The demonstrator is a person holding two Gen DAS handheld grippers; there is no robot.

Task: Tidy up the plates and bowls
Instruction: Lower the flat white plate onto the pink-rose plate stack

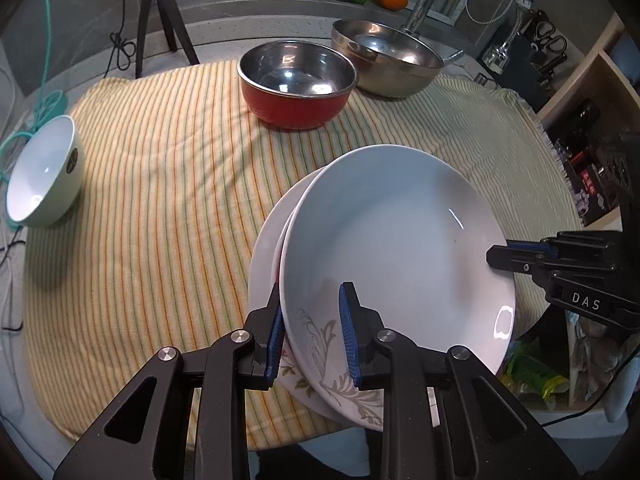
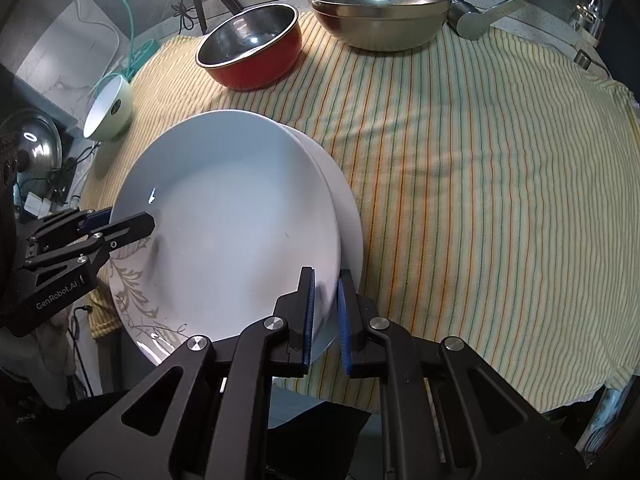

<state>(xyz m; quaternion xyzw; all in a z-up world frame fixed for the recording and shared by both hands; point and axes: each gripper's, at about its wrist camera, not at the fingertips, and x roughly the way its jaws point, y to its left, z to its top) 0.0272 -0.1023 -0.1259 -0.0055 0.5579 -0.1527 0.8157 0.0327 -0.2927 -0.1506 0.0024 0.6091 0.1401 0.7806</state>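
Both tools pinch top plate (image 1: 384, 232) rim (opposite edges), tilted.

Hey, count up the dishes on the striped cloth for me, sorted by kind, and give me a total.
White plates: 2, the upper plate held over the lower plate
Steel bowls: 2, the red-sided bowl and the plain steel bowl
White ceramic bowl: 1
Total: 5

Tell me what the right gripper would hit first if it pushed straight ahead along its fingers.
Probably the yellow striped cloth. The right gripper points steeply down, clamped on the rim of the upper white plate with a grey leaf pattern, with cloth beyond its tips; depth is uncertain.
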